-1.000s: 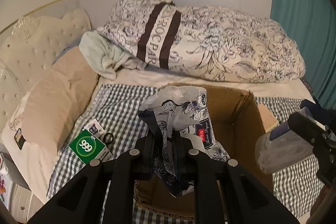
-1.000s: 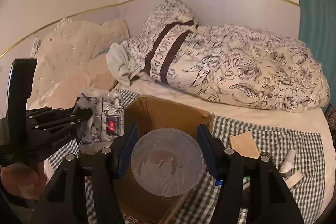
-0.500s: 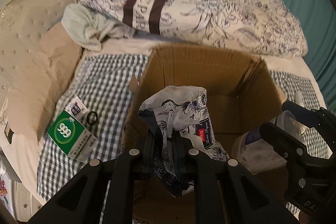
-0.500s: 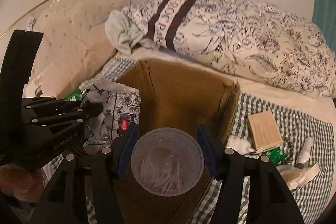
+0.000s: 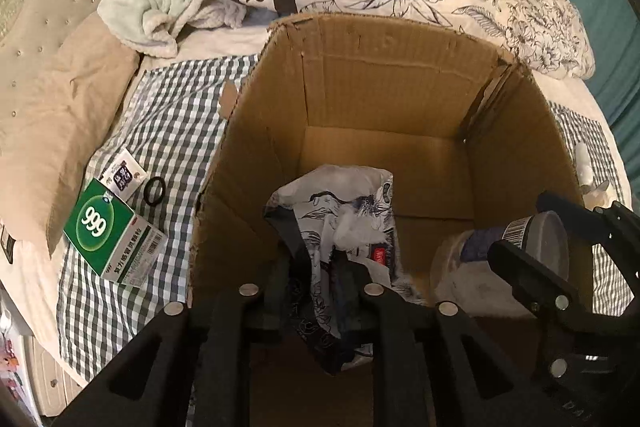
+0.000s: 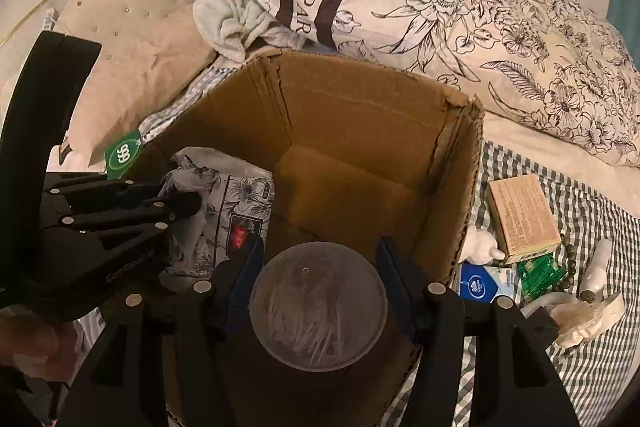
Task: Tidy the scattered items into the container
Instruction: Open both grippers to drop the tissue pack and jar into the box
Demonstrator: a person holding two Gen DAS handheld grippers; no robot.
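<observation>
- Both claws have lowered into the cardboard box (image 5: 400,75) at frame centre.
- Left claw (image 5: 316,267) has just been opening; tissue pack (image 5: 344,211) remains between its jaws.
- Right claw (image 6: 320,263) clamps the cotton-swab jar (image 6: 318,307), lower centre; release is due.

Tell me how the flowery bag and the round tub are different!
The flowery bag is soft and crumpled; the round tub is hard and see-through. The left gripper pinches the bag narrowly; the right gripper spans the tub wide. Both hang inside the cardboard box.
</observation>
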